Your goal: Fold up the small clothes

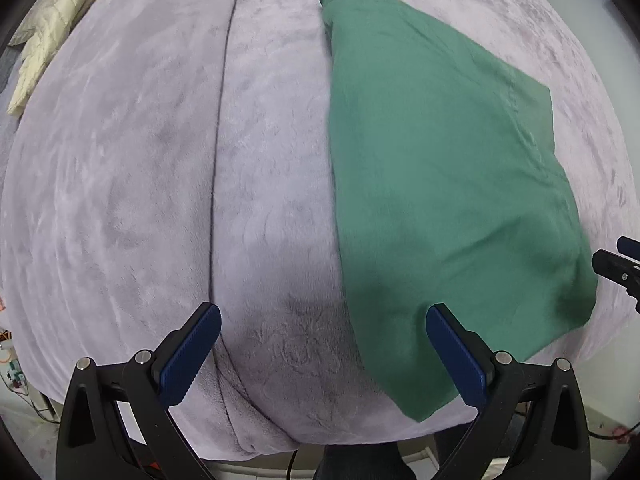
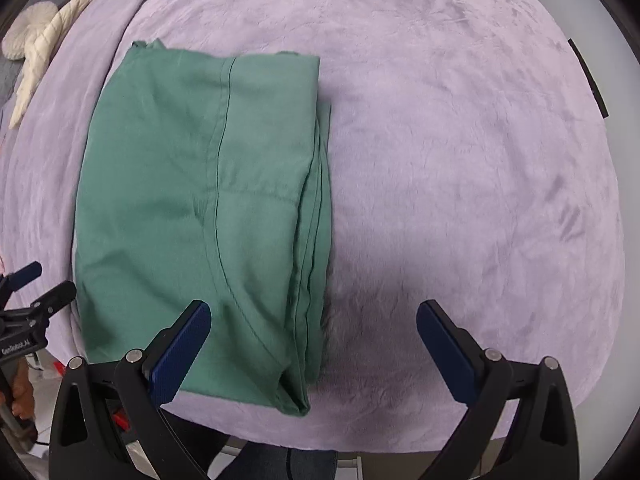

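Observation:
A green garment point(image 1: 440, 184) lies folded flat on the lilac fleece cover point(image 1: 140, 180), to the right in the left wrist view. In the right wrist view the garment point(image 2: 192, 200) lies left of centre, with stacked folded edges along its right side. My left gripper point(image 1: 323, 320) is open and empty, just above the near edge of the cover, its right finger over the garment's near left corner. My right gripper point(image 2: 313, 318) is open and empty, above the garment's near right corner. Each gripper shows at the edge of the other's view: the right gripper point(image 1: 618, 268), the left gripper point(image 2: 28, 304).
The lilac cover point(image 2: 460, 160) spreads over a soft surface with a dark seam line point(image 1: 220, 140) running front to back. A cream quilted garment point(image 1: 44, 40) lies at the far left; it also shows in the right wrist view point(image 2: 36, 52). The floor and cables show below the near edge.

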Available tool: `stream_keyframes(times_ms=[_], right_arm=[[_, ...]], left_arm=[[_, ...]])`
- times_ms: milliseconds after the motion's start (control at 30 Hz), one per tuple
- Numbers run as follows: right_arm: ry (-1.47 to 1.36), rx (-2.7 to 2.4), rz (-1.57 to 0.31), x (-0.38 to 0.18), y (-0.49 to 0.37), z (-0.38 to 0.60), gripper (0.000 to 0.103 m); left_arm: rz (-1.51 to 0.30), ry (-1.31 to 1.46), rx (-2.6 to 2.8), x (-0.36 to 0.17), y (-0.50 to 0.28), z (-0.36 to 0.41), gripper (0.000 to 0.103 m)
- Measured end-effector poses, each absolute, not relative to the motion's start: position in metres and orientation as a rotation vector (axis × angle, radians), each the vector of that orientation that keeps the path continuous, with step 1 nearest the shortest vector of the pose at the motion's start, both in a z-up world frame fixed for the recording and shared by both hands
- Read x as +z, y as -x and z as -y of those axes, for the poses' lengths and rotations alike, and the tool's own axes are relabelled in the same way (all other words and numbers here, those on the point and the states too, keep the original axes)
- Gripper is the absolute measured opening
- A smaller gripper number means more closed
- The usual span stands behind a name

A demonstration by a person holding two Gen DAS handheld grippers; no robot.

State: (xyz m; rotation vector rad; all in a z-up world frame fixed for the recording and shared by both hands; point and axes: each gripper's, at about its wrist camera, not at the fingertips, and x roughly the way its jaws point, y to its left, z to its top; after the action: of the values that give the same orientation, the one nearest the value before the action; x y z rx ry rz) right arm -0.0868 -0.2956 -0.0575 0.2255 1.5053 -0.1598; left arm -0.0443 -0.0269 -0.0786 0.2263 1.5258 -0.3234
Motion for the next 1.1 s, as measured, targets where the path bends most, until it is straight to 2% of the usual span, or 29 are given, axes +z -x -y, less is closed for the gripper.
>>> stream_keyframes(times_ms=[167, 200, 233, 267, 300, 333, 467, 500, 600, 700, 800, 867, 933, 1000, 1100], right_arm=[[-0.411, -0.082, -1.46, -0.051, 0.123, 0.286, 0.101], [-0.439, -0.056, -1.441, -0.049, 0.127, 0.282, 0.092], [-0.466, -0.029, -1.428, -0.047, 0.13, 0.278, 0.068], [-0.491, -0.013, -1.429, -0.046, 0.137, 0.273, 0.052], [-0.512, -0.001, -1.446, -0.051, 0.139, 0.27, 0.028], [-0.521, 0.01, -1.462, -0.056, 0.14, 0.266, 0.021], [-0.492, -0.027, -1.535, -0.089, 0.14, 0.269, 0.015], [-0.476, -0.061, -1.557, -0.101, 0.139, 0.275, 0.011], [-0.576, -0.097, -1.57, -0.123, 0.144, 0.295, 0.01], [-0.57, -0.1, -1.545, -0.111, 0.149, 0.292, 0.012], [-0.572, -0.11, -1.519, -0.095, 0.16, 0.287, 0.018], [-0.588, -0.142, -1.506, -0.083, 0.172, 0.286, 0.026], [-0.602, -0.178, -1.506, -0.072, 0.181, 0.289, 0.045], [-0.598, -0.182, -1.497, -0.061, 0.181, 0.284, 0.05], [-0.566, -0.172, -1.498, -0.05, 0.173, 0.279, 0.051]], left_arm=[[-1.537, -0.229, -0.38, -0.094, 0.064, 0.019, 0.103], [-1.538, -0.221, -0.384, -0.094, 0.064, 0.018, 0.103], [-1.538, -0.217, -0.387, -0.095, 0.064, 0.017, 0.103], [-1.535, -0.221, -0.391, -0.096, 0.065, 0.017, 0.103], [-1.529, -0.23, -0.396, -0.096, 0.065, 0.018, 0.103], [-1.523, -0.237, -0.4, -0.096, 0.067, 0.019, 0.103], [-1.504, -0.234, -0.427, -0.098, 0.07, 0.018, 0.103], [-1.509, -0.221, -0.441, -0.1, 0.071, 0.017, 0.103], [-1.517, -0.209, -0.452, -0.102, 0.075, 0.018, 0.103], [-1.502, -0.23, -0.453, -0.098, 0.076, 0.019, 0.103], [-1.518, -0.207, -0.45, -0.098, 0.074, 0.018, 0.103], [-1.529, -0.191, -0.443, -0.099, 0.072, 0.017, 0.103], [-1.54, -0.181, -0.441, -0.099, 0.07, 0.017, 0.103], [-1.539, -0.189, -0.438, -0.098, 0.063, 0.012, 0.103], [-1.527, -0.197, -0.425, -0.087, 0.063, 0.008, 0.103]])
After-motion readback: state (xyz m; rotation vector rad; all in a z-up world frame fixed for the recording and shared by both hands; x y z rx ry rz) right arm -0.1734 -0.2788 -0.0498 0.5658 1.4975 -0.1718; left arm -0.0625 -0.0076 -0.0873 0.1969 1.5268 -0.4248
